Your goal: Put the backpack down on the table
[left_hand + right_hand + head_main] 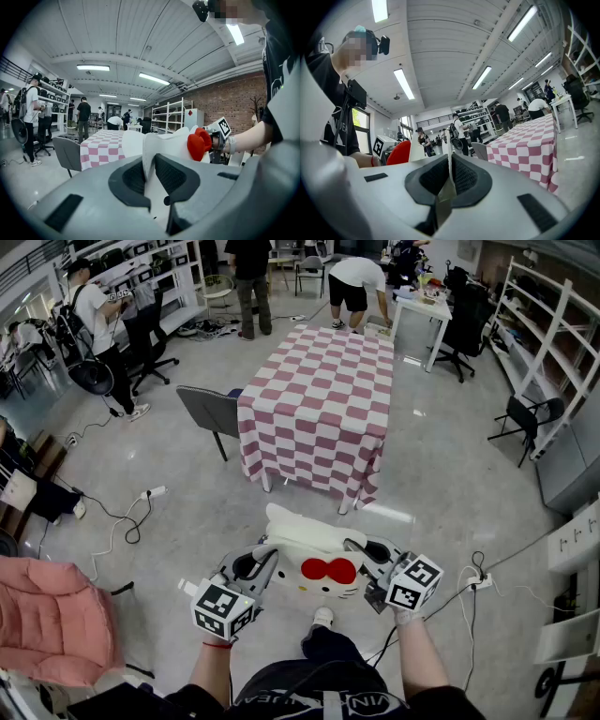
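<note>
The backpack (pixel 314 559) is white and cat-shaped with a red bow (pixel 328 570). It hangs in the air between my two grippers, over the floor in front of my knees. My left gripper (pixel 265 563) is shut on its left edge; in the left gripper view white fabric (pixel 149 157) runs between the dark pads and the bow (pixel 199 143) shows beyond. My right gripper (pixel 361 555) is shut on the right edge, where a thin white strap (pixel 449 173) is pinched between the pads. The table (pixel 319 409), under a pink-and-white checked cloth, stands some way ahead.
A grey chair (pixel 208 411) stands at the table's left side. Cables and a power strip (pixel 155 491) lie on the floor at left. A pink padded seat (pixel 52 620) is at lower left. Several people stand at the back; white shelves (pixel 553 324) line the right.
</note>
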Demonstrator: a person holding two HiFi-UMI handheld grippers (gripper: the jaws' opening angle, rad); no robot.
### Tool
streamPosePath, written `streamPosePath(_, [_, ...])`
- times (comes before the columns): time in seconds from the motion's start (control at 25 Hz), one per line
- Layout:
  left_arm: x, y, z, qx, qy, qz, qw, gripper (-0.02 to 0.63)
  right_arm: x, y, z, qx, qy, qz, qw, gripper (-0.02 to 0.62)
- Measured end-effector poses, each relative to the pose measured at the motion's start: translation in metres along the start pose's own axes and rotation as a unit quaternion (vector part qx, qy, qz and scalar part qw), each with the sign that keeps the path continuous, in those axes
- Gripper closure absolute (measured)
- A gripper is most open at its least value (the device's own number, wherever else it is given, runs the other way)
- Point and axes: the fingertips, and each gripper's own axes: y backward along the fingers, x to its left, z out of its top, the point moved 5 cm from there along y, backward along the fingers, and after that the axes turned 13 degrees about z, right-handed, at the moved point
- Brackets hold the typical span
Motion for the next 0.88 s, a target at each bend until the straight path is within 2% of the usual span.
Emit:
streamPosePath(0.44, [0.025, -0.077, 0.025, 0.000, 0.003, 0.017, 0.9998, 0.557, -0.085, -0.017, 0.029, 0.003, -0.001, 0.018, 1.000, 0.584])
streamPosePath(0.88, [0.035, -0.133, 0.037, 0.001, 0.004, 0.031, 0.9995, 0.557, -0.147, -0.022, 0.047, 0.007, 0.002, 0.034, 0.999, 0.584])
